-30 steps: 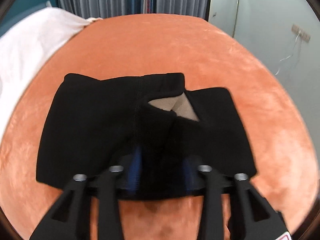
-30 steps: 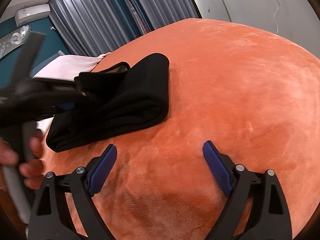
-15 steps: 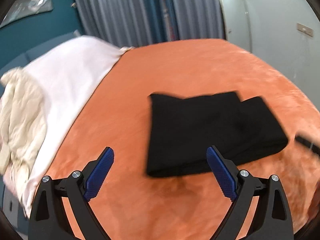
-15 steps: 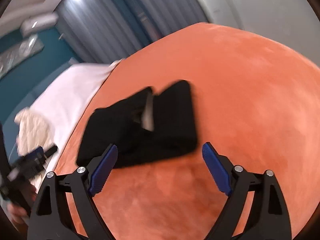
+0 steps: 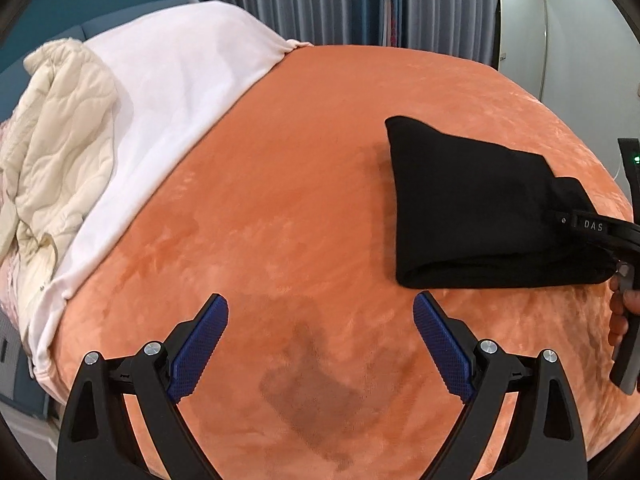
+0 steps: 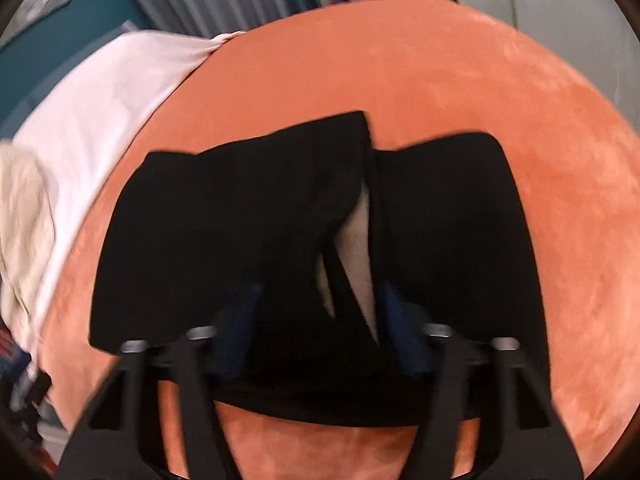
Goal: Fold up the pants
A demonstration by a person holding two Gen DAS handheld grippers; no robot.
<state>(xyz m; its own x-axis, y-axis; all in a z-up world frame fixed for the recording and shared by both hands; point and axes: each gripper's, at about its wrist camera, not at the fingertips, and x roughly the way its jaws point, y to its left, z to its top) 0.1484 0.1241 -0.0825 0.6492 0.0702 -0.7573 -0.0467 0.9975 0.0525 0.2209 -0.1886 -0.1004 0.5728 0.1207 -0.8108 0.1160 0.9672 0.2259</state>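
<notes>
Left wrist view shows the left gripper (image 5: 320, 344) with its blue ribbed pads (image 5: 442, 350) spread wide over bare orange plush bedspread (image 5: 280, 184), holding nothing, seemingly parked out of the way while the other tool works. The black pants (image 5: 476, 208) lie at about 2 o'clock from it, folded into a thick, soft bundle with a rounded fold along the near edge and a squarer corner farther away; the knit looks matte and heavy. In the right wrist view the right gripper (image 6: 318, 328) straddles the near edge of the bundle at 6 o'clock, fingers partly narrowed on either side of a raised ridge of cloth, though blur keeps me from saying whether they actually pinch it. A pale lining (image 6: 358, 244) shows through a slit where two flaps meet unevenly, which suggests this grip is meant to tidy or close that last fold. At 10 o'clock a smooth white sheet (image 5: 168, 92) and a cream quilted blanket (image 5: 60, 120) lie crumpled, well apart from the pants
</notes>
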